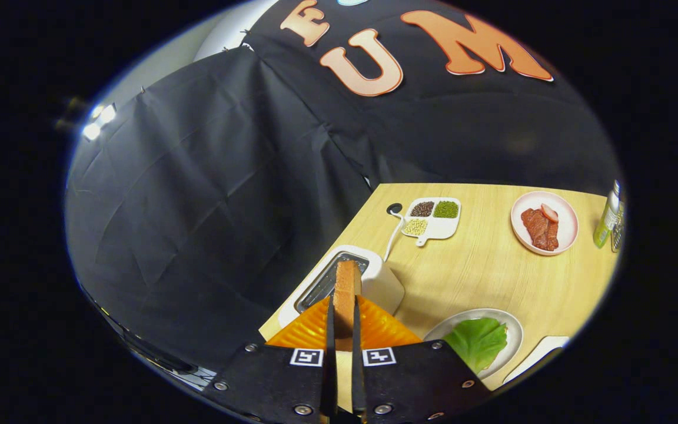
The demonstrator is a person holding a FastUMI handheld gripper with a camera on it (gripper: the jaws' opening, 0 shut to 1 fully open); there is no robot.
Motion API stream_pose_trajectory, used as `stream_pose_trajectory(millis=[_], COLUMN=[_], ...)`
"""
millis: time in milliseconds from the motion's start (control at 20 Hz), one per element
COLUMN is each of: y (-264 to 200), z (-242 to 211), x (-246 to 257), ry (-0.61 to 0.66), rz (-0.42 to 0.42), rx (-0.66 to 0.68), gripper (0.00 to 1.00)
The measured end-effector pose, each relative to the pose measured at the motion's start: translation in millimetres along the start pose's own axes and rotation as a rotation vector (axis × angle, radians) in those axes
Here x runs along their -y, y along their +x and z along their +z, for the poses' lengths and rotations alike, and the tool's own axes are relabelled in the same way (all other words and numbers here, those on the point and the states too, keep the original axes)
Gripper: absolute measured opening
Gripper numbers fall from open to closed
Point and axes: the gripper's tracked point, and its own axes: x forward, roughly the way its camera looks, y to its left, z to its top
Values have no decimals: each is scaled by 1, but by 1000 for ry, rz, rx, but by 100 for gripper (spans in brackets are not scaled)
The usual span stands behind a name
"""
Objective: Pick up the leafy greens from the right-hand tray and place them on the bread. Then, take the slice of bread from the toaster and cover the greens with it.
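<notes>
My gripper [345,321] is shut on a slice of bread [346,288], held upright on its edge between the two orange fingers [306,330]. The slice hangs just above the white toaster [374,280], whose open slot [330,282] lies right behind it. To the right of the fingers sits a grey plate [509,330] with a green lettuce leaf [477,341] spread on it. The bread under the leaf is hidden.
On the wooden table [480,271] beyond the toaster stand a white divided dish of beans [433,218] and a pink plate with meat slices [544,222]. A green bottle [607,218] stands at the far right. A white tray corner [536,353] lies beside the grey plate.
</notes>
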Motion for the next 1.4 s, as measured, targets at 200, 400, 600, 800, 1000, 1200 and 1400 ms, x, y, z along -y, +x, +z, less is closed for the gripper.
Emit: stream_pose_trajectory(millis=[200, 400, 600, 800, 1000, 1200, 1400], y=[-6, -10, -14, -11, -10, -4, -7], z=[-15, -30, -42, -58, -74, -90, -103], x=[23, 48, 69, 85, 103, 119, 134], ry=[23, 49, 75, 81, 109, 156, 155], rz=[-9, -22, -34, -49, -60, -70, -81], rx=[-3, -16, -16, -22, -39, -64, -76], gripper=[10, 10, 10, 10, 10, 10, 10])
